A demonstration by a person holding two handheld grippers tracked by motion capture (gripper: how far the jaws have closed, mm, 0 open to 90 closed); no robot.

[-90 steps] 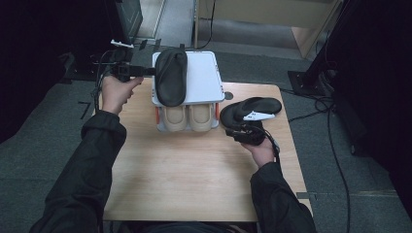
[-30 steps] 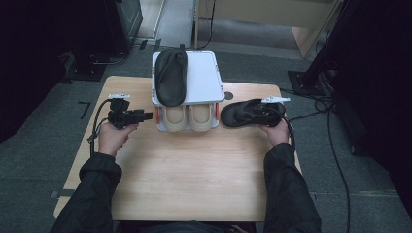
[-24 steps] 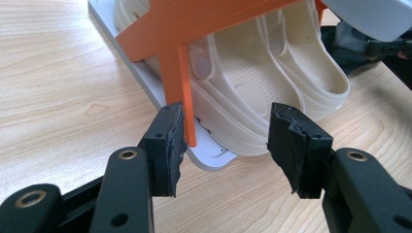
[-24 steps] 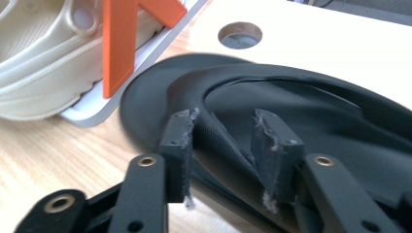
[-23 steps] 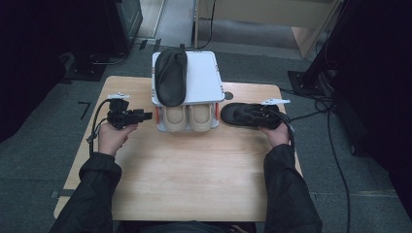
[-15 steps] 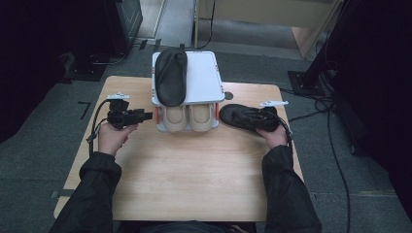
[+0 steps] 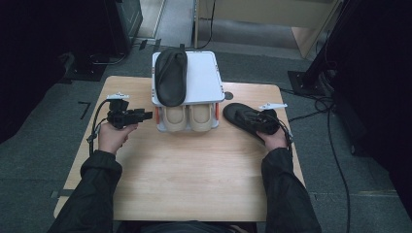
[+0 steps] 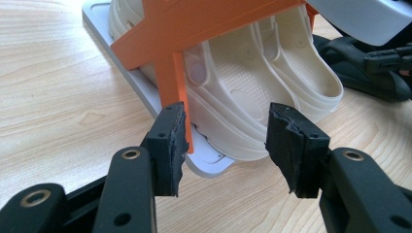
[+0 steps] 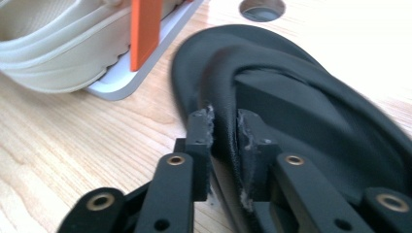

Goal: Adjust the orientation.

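Right gripper view: right gripper, jaws just closing, now pinches the strap of the black sandal, which lies flat on the surface just beside the rack. Strap looks soft and thin; likely light, floppy, may sag, so a hold near the strap's root seems safer. Left gripper stands wide, empty, facing the cream clogs on the lower shelf.
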